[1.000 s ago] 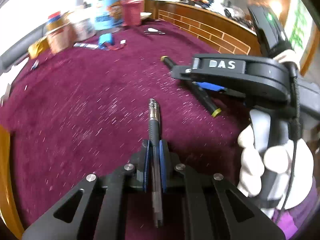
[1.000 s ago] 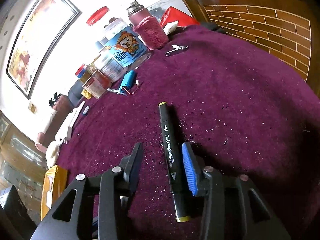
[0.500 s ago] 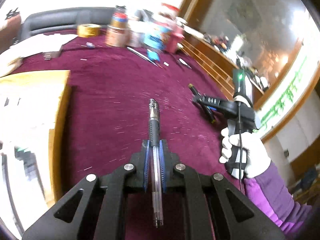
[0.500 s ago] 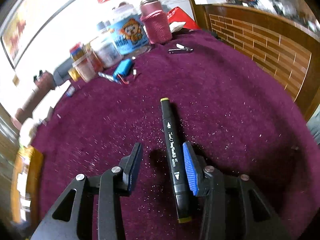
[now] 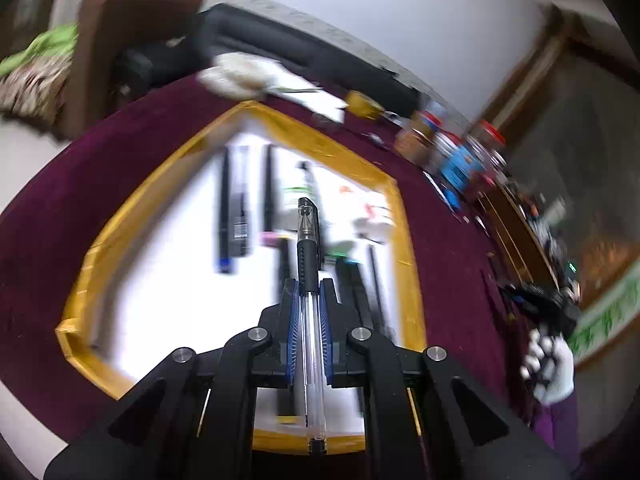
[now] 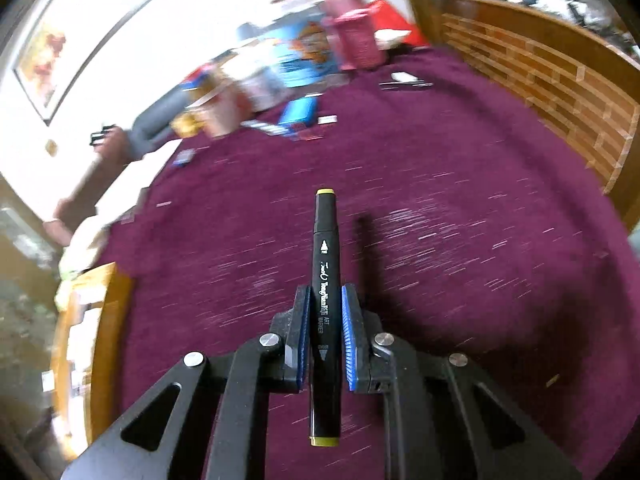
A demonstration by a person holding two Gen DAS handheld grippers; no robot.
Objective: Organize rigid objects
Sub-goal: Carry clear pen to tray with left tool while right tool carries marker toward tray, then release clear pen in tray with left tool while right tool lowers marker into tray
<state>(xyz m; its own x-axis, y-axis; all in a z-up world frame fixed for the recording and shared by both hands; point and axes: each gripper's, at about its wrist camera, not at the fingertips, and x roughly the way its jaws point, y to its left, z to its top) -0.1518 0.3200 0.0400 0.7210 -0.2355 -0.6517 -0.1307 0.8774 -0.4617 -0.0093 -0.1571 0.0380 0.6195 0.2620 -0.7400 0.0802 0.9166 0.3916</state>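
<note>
My left gripper [image 5: 308,298] is shut on a clear gel pen [image 5: 307,248] with a black grip, held above a yellow-rimmed white tray [image 5: 96,248]. Several pens and markers [image 5: 232,208] lie in rows in the tray. My right gripper [image 6: 325,304] is shut on a black art marker [image 6: 326,280] with yellow-green end caps, lifted above the maroon tablecloth [image 6: 460,200]. The right gripper also shows far right in the left wrist view [image 5: 536,300], in a white-gloved hand.
Jars, a pink bottle and a blue box [image 6: 304,52] stand at the table's far edge, with a blue case [image 6: 300,112] in front of them. The tray's corner [image 6: 100,280] shows at left. A wooden brick-pattern wall [image 6: 560,84] runs along the right.
My left gripper has swung left with the pen from the cloth to above the tray. My right gripper has closed on the marker and lifted it off the cloth.
</note>
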